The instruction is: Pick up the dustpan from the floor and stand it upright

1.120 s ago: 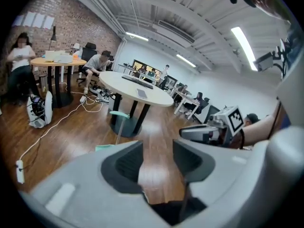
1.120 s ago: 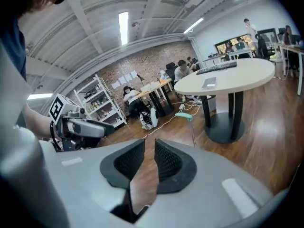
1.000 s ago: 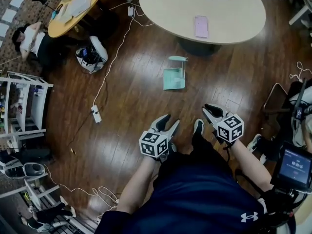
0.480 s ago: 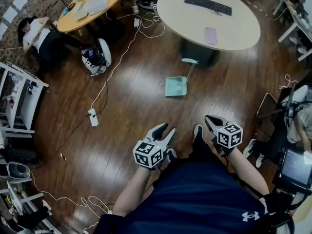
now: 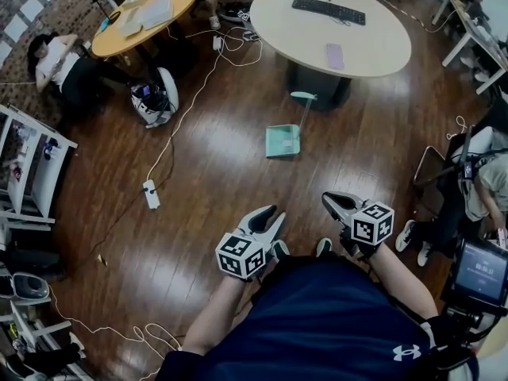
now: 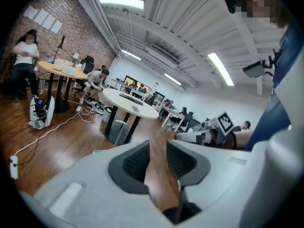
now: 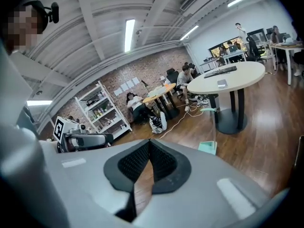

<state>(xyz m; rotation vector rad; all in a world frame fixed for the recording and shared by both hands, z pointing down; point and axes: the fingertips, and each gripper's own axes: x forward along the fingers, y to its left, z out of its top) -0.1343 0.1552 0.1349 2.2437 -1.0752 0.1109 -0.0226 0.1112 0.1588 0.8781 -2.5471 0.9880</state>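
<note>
Head view: we hold our left gripper (image 5: 268, 216) narrowly open, empty, its jaws just closing; our right gripper (image 5: 332, 200) is clamped together, empty; the dustpan (image 5: 283, 140) stands upright mid-frame.

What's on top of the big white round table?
A black keyboard and a small flat lilac thing lie on the white table. The tabletop hides most of the dark base beneath it.

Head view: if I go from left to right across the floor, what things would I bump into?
white shelf → power strip → green dustpan
</note>
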